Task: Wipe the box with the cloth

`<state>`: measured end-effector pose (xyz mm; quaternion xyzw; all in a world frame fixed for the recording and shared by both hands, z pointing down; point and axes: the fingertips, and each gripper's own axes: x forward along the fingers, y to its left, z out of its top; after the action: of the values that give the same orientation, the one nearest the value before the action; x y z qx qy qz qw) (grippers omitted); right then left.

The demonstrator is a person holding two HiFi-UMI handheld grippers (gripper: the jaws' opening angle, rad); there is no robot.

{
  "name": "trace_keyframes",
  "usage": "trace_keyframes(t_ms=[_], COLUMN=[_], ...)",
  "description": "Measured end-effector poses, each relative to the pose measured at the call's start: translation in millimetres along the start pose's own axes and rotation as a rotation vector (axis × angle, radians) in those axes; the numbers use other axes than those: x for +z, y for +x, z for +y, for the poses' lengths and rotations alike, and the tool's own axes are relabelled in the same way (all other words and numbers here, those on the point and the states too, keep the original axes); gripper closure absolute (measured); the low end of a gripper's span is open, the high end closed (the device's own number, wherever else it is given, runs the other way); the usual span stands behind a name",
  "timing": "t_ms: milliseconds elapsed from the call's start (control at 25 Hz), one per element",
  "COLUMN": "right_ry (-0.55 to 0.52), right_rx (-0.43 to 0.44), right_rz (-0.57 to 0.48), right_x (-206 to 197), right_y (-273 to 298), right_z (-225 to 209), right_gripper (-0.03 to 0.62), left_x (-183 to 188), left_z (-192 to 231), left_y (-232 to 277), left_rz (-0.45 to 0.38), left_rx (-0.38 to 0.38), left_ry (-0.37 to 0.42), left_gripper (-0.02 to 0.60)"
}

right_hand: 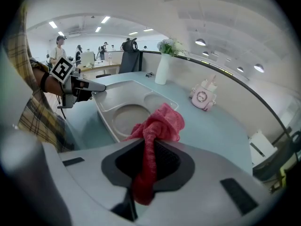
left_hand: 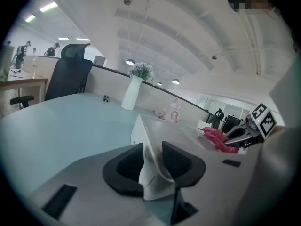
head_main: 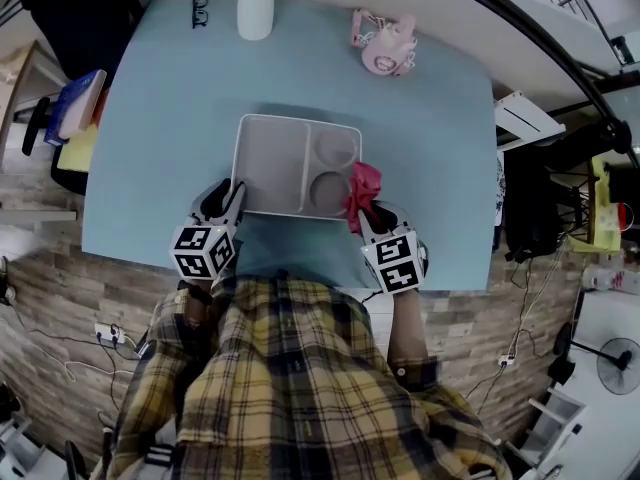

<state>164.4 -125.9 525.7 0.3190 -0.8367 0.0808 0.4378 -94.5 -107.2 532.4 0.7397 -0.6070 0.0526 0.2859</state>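
A shallow grey box [head_main: 272,163] with one large and two round compartments lies on the pale blue table. My left gripper [head_main: 233,200] is shut on the box's near left corner [left_hand: 151,166], the rim pinched between the pads. A pink-red cloth [head_main: 362,188] hangs bunched at the box's near right corner. My right gripper [head_main: 361,214] is shut on the cloth [right_hand: 157,126], which droops between the jaws just over the box's near round compartment [right_hand: 127,118]. In the left gripper view the right gripper [left_hand: 237,140] and the cloth [left_hand: 215,138] show across the box.
A white vase [head_main: 255,6] with a plant, black glasses [head_main: 200,10] and a pink toy-like gadget [head_main: 384,44] stand along the table's far side. Books [head_main: 78,103] lie off the left edge. An office chair [left_hand: 70,74] stands beyond the table. My checked shirt fills the near edge.
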Motion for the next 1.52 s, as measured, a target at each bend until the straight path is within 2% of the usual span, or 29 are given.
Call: trace_keyframes(t_ms=[240, 440, 640, 840, 1000, 1360, 1520], right_ry=[0.042, 0.095, 0.169, 0.225, 0.220, 0.225, 0.230], right_rx=[-0.002, -0.002, -0.007, -0.009, -0.013, -0.021, -0.004], right_rz=[0.001, -0.076, -0.194, -0.343, -0.422, -0.503, -0.519], right_x=[-11, -7, 11, 40, 61, 76, 79], right_y=[-5, -22, -37, -47, -51, -60, -63], right_z=[-12, -19, -27, -36, -34, -24, -21], right_gripper=[0.539, 0.539, 0.539, 0.539, 0.539, 0.539, 0.540], left_x=[1, 3, 19, 40, 49, 76, 80], left_z=[0, -2, -3, -23, -40, -69, -78], left_y=[0, -3, -15, -20, -25, -36, -35], left_rz=[0.022, 0.037, 0.000, -0.040, -0.053, -0.103, -0.116], left_rx=[0.041, 0.073, 0.092, 0.055, 0.016, -0.041, -0.036], left_ry=[0.045, 0.068, 0.089, 0.144, 0.159, 0.187, 0.206], left_gripper=[0.459, 0.460, 0.460, 0.478, 0.488, 0.503, 0.514])
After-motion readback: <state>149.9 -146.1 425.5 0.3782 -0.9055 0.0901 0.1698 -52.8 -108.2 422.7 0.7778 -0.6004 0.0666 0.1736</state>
